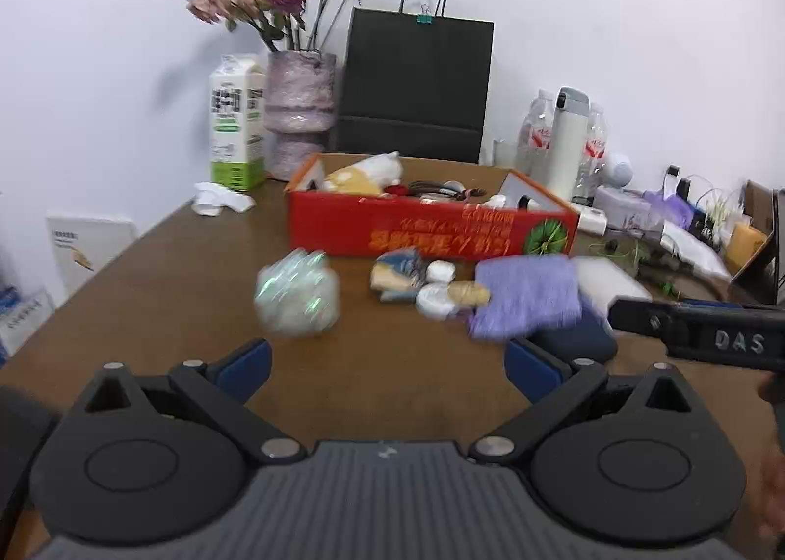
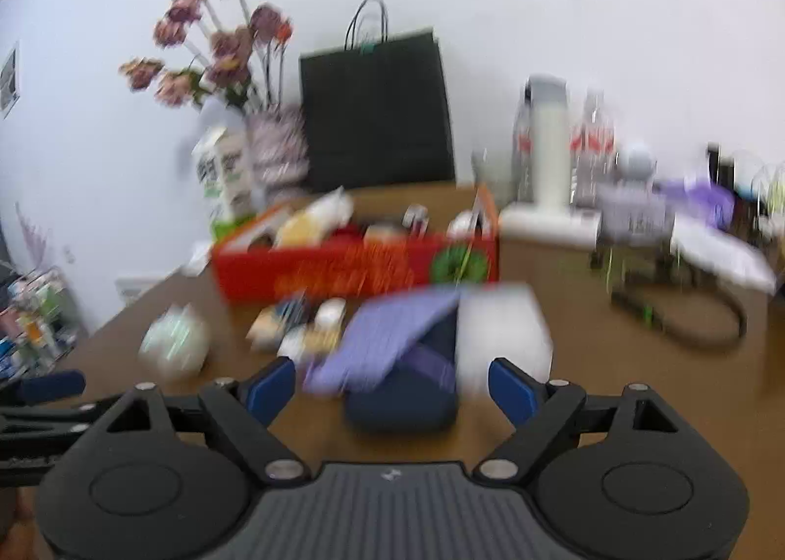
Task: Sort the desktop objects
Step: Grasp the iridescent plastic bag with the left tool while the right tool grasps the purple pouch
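Note:
A red box (image 1: 431,231) (image 2: 353,273) holding several small items stands mid-table. In front of it lie a shiny crumpled ball (image 1: 297,292) (image 2: 174,344), a cluster of small packets and white lids (image 1: 422,283) (image 2: 304,327), a purple cloth (image 1: 525,295) (image 2: 387,339), a white block (image 1: 608,278) (image 2: 500,329) and a dark blue pouch (image 1: 574,339) (image 2: 400,403). My left gripper (image 1: 387,364) is open over bare table, nothing between its fingers. My right gripper (image 2: 392,388) is open, with the pouch on the table between its blue pads (image 2: 510,388); touch is not discernible in the blur.
At the back stand a vase of dried roses (image 1: 299,118), a milk carton (image 1: 235,123), a black paper bag (image 1: 417,84), a white flask (image 1: 566,143) and bottles. Cluttered cables and packets (image 1: 687,226) fill the right side. The brown table (image 1: 171,275) drops off at the left.

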`<action>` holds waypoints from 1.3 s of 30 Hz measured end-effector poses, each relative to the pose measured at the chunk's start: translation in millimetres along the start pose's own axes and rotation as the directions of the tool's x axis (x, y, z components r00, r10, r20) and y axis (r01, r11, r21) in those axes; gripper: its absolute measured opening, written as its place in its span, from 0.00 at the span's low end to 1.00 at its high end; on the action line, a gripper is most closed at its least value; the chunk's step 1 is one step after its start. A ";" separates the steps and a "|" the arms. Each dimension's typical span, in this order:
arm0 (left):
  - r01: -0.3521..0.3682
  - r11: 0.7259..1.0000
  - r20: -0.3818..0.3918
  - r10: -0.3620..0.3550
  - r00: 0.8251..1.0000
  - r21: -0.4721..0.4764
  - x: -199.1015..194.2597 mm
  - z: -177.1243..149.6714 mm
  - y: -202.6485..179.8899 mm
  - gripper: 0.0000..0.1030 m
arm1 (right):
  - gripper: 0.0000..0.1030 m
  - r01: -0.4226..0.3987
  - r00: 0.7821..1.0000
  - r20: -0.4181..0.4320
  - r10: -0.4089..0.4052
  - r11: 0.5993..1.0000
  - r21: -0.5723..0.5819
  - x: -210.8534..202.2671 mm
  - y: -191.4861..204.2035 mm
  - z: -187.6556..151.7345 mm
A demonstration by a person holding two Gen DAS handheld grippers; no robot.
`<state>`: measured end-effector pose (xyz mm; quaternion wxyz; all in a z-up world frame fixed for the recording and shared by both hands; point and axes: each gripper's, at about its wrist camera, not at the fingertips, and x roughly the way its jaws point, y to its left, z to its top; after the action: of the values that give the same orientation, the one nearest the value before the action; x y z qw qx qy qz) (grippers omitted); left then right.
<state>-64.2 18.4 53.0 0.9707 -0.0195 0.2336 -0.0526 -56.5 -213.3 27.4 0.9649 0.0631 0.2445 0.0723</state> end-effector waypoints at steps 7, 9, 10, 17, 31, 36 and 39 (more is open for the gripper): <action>0.008 1.000 0.017 -0.008 1.000 -0.008 -33.3 -25.3 10.7 1.00 | 0.83 0.089 0.996 0.037 -0.083 0.967 -0.240 -45.8 37.6 -56.3; 0.014 0.999 0.009 -0.014 1.000 -0.039 -34.7 -24.1 14.9 1.00 | 0.83 0.071 0.997 0.034 -0.065 0.966 -0.250 -55.1 41.0 -59.5; 0.025 0.998 0.004 -0.025 1.000 -0.050 -35.4 -24.1 14.8 1.00 | 0.84 0.064 0.998 0.038 -0.056 0.966 -0.249 -60.6 41.5 -61.0; 0.039 0.999 -0.023 -0.039 0.999 -0.003 -27.5 -32.0 0.9 1.00 | 0.84 0.043 0.998 0.057 -0.033 0.980 -0.194 -62.6 32.8 -58.0; -0.060 0.997 -0.038 0.062 0.997 0.052 40.6 1.3 15.0 1.00 | 0.83 0.064 0.996 -0.049 -0.072 0.987 -0.150 14.6 7.0 -23.9; -0.106 0.994 -0.061 0.107 0.992 0.030 94.2 31.1 26.0 0.84 | 0.79 0.057 0.988 -0.138 -0.071 0.993 -0.103 71.5 7.0 -5.6; -0.100 0.995 -0.121 0.096 0.988 -0.027 118.6 44.0 37.0 0.74 | 0.72 0.083 0.980 -0.175 -0.097 0.993 -0.087 96.8 10.9 2.0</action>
<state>64.3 42.6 36.3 0.9559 -0.0206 0.2929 -0.0019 27.5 -186.3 -13.9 0.9431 0.0068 0.3295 0.0436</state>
